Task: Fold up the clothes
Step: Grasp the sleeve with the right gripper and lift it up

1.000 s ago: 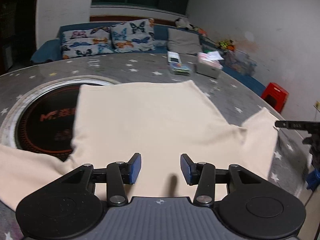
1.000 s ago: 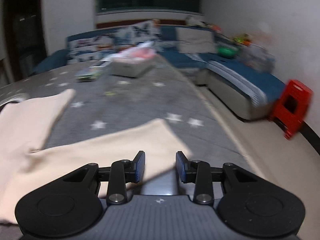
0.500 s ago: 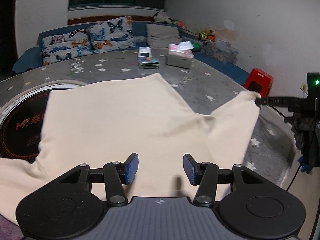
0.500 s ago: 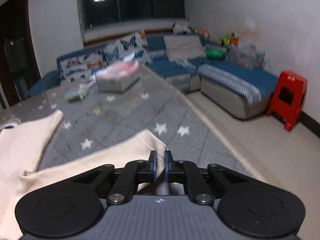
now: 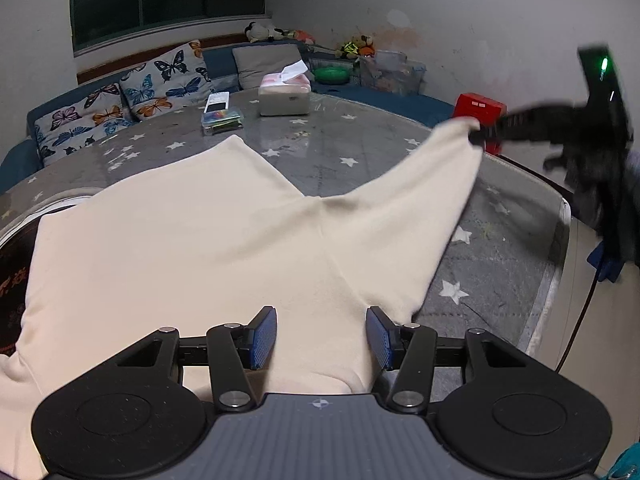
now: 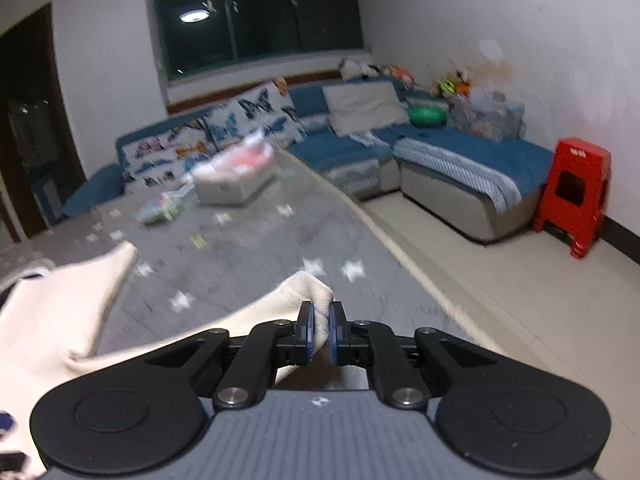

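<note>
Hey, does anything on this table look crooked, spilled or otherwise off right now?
Nothing spilled or damaged. The cream garment lies flat except one sleeve, pulled up off the table by the right gripper.

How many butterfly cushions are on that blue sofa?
2. One butterfly cushion lies at the sofa's left end, the other leans beside it, nearer the plain grey cushion. More may be hidden out of view.

White walls, a dark window (image 6: 260, 20) at twelve o'clock reflecting a ceiling lamp — blue corner sofa (image 6: 460, 160) beneath, red plastic stool (image 6: 576, 196) at three.
</note>
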Tool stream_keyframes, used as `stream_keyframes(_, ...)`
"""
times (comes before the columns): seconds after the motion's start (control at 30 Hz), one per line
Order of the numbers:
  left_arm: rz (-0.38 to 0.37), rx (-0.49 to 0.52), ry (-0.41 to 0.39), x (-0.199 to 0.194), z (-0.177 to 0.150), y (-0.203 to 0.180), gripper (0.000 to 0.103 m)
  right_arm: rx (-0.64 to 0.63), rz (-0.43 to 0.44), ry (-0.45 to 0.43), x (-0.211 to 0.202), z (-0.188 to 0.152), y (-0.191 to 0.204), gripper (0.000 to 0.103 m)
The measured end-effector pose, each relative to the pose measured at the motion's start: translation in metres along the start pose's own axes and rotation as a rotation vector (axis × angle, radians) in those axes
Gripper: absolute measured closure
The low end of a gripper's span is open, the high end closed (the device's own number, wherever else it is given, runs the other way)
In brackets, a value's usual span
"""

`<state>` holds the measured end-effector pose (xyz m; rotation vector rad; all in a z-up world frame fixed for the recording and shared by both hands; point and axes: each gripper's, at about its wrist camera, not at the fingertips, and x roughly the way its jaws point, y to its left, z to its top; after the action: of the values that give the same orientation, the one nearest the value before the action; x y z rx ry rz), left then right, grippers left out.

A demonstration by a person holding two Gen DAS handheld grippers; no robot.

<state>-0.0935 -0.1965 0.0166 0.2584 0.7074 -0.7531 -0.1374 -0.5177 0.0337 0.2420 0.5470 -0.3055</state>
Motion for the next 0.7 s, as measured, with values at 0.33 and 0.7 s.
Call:
stream_keyframes(0.33, 0.06, -0.132, -0.07, -0.036, -0.005, 0.042, 0.047, -0.151, 0.223, -0.082, -0.058, 0.05, 0.072, 0.096)
stream_keyframes(0.7, 0.213, -0.328, -0.147, -0.09, -0.038, 0.109, 0.042, -0.375, 0.538, -0.039, -0.074, 0.055, 0.207, 0.096)
